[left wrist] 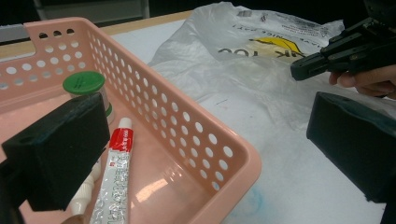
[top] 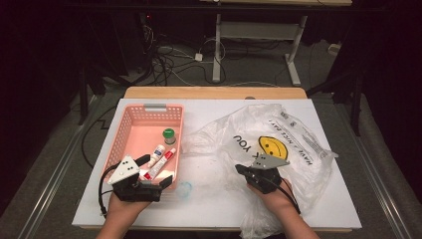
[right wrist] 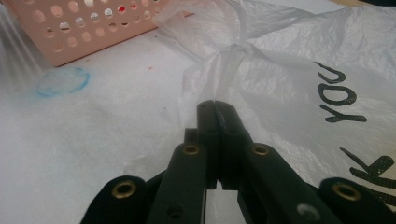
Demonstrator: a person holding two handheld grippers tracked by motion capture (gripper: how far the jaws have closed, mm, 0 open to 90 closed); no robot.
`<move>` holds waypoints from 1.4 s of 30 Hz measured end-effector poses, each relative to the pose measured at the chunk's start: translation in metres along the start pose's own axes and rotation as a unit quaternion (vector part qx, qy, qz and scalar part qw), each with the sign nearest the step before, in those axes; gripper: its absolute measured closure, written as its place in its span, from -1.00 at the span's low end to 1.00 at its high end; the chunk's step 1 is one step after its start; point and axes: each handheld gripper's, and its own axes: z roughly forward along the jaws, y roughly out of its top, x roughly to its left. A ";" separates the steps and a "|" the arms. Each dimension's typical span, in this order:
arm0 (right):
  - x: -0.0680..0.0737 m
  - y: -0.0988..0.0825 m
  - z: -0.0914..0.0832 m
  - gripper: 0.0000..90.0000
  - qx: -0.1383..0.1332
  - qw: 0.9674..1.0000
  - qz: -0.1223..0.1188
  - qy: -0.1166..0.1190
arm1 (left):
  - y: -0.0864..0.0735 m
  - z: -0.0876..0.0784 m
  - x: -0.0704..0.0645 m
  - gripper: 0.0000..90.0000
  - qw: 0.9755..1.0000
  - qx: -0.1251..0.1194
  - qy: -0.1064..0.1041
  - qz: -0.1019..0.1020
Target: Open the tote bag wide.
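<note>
Pinching together on a thin fold of the white plastic bag, the right gripper hides the clamped film between its jaws. The bag lies right of the pink basket. The left gripper stands apart across the basket's near corner, blocking part of the tube.

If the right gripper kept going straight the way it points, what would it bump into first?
Probably the twisted handle of the plastic bag just ahead of the shut right gripper; the pink basket lies off to one side.
</note>
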 end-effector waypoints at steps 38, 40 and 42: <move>-0.012 0.023 -0.045 1.00 -0.125 0.992 0.001 -0.010 | -0.011 -0.008 0.003 -1.00 0.999 -0.002 0.031 -0.031; -0.013 0.025 -0.048 1.00 -0.134 0.991 0.002 -0.016 | -0.011 -0.009 0.005 -1.00 0.999 -0.006 0.033 -0.035; -0.014 0.026 -0.051 1.00 -0.142 0.990 0.009 -0.016 | -0.010 -0.011 0.008 -1.00 0.998 -0.009 0.037 -0.045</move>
